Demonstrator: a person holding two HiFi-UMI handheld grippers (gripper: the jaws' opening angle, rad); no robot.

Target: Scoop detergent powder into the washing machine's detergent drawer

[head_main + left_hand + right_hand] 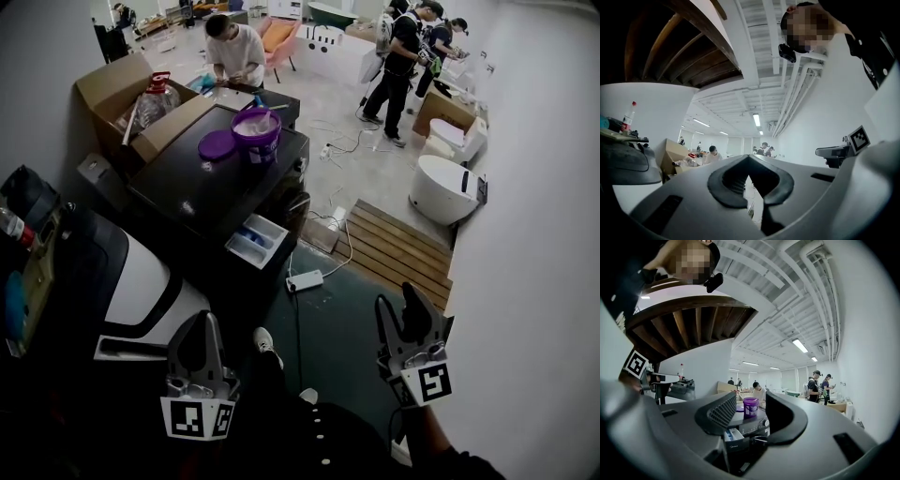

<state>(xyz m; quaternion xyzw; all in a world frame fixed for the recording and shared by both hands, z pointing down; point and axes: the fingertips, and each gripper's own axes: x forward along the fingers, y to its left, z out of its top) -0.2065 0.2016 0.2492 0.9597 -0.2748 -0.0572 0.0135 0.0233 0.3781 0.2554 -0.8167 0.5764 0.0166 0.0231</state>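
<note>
The dark washing machine (211, 187) stands ahead in the head view. Its white detergent drawer (258, 241) is pulled out at the front. On its top sits an open purple bucket (255, 131) of white powder, with the purple lid (217, 144) lying beside it. My left gripper (204, 321) is shut and empty, low and well short of the machine. My right gripper (396, 298) is open and empty, out to the right. In the right gripper view, the bucket (750, 407) and drawer (732, 433) show between the right gripper (751, 397) pads. The left gripper (749, 158) tips meet.
A cardboard box (131, 98) stands behind the machine and a white appliance (141, 281) to its left. A power strip (305, 279) and cables lie on the floor. A wooden pallet (398, 248) and white toilets (445, 187) are at right. A person (234, 52) bends over a table.
</note>
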